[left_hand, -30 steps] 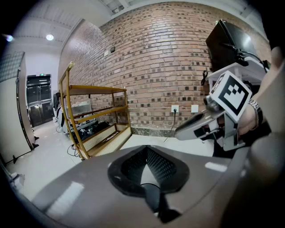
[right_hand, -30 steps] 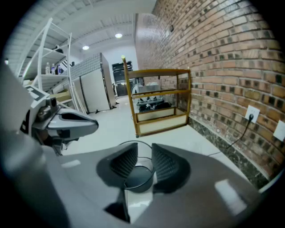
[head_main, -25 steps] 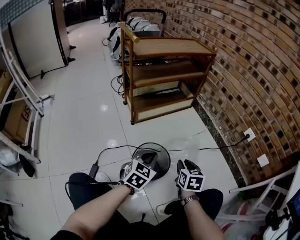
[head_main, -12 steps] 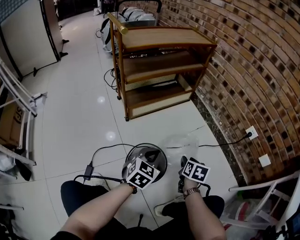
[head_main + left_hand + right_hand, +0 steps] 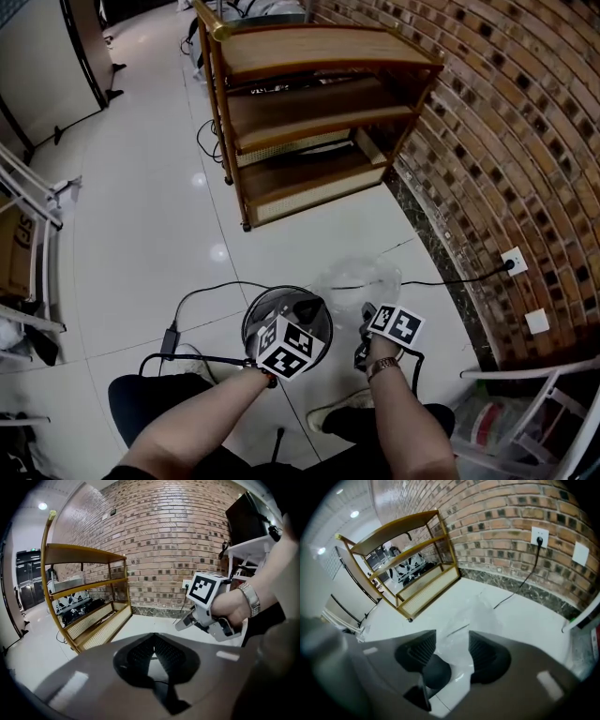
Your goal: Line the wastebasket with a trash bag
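Observation:
The round black mesh wastebasket stands on the white floor in front of my knees. A crumpled clear trash bag lies on the tiles just right of it. My left gripper is shut with nothing between its pads, and its marker cube hangs over the basket's near rim. My right gripper points down at the trash bag. Its jaws are opening, and they do not touch the film, which shows on the floor through the gap. Its marker cube sits right of the basket.
A wooden three-shelf cart stands ahead against the brick wall. A cable runs from the wall socket across the floor toward the bag. Another black cable loops left of the basket. A white frame stands at lower right.
Both hands have sunk toward the floor. The right gripper has rolled so its cube faces up, and it has come closer to the bag. The left stays shut over the basket.

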`<state>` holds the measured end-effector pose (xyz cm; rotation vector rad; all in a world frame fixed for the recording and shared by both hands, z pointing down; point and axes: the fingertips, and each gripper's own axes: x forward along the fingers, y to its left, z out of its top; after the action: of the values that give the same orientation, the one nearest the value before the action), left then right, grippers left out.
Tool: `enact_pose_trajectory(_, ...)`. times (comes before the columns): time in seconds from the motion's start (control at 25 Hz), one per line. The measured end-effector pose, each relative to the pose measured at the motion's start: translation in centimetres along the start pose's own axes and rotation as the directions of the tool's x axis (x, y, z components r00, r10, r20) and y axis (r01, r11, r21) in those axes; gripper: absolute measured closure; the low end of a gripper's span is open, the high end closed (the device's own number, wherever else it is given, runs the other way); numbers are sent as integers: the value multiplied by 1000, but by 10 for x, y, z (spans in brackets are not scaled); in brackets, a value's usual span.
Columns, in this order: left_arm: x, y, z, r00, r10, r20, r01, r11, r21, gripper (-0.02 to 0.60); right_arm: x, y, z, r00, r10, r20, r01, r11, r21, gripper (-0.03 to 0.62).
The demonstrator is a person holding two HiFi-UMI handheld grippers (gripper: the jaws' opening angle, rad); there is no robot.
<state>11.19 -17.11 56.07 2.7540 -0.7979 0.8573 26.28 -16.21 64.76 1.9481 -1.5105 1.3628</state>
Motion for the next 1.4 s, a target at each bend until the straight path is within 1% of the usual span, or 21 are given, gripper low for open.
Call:
enact_pose_trajectory(0.2,18,4,-1,1000,-2,-11,2,1000,17,577,28,-6,1,998,-24,-50,26,998,55,375)
enact_pose_trajectory(0.28,23,6,-2,1000,3,-16,-2,1000,29,577,39,-10,2,997,-44,-69,50,996,74,374)
enact_pose_trajectory(0.36,27,8,-2,1000,9,-18,-8,999,45,577,49,-17,2,993,-76,-91,84,993,87,353)
enact_pose_trajectory(0.48,33,12,-4,1000,16,-24,-14,998,60,577,63,-26,1,984,-127,-124,139,985,97,333)
enact_pose_trajectory(0.6,36,17,-8,999,16,-32,-14,998,61,577,74,-35,-6,973,-168,-161,186,978,100,332)
enact_pose_trajectory(0.84,39,25,-14,999,20,-42,-17,998,60,577,89,-47,-19,956,-200,-215,227,968,111,335)
enact_pose_trajectory(0.92,40,27,-16,999,22,-42,-20,998,55,577,87,-50,-21,952,-210,-221,238,966,105,405)
enact_pose_trajectory(1.0,40,28,-17,999,22,-44,-20,999,47,577,83,-52,-22,950,-222,-220,247,964,97,504)
enact_pose_trajectory(1.12,39,25,-18,999,21,-44,-19,999,39,577,75,-56,-21,951,-229,-209,253,963,93,579)
enact_pose_trajectory(1.16,38,24,-17,999,21,-43,-20,999,38,577,72,-57,-20,952,-230,-203,252,963,92,591)
enact_pose_trajectory(1.4,29,23,-15,999,31,-43,-31,999,18,577,48,-61,-15,962,-221,-160,235,969,73,592)
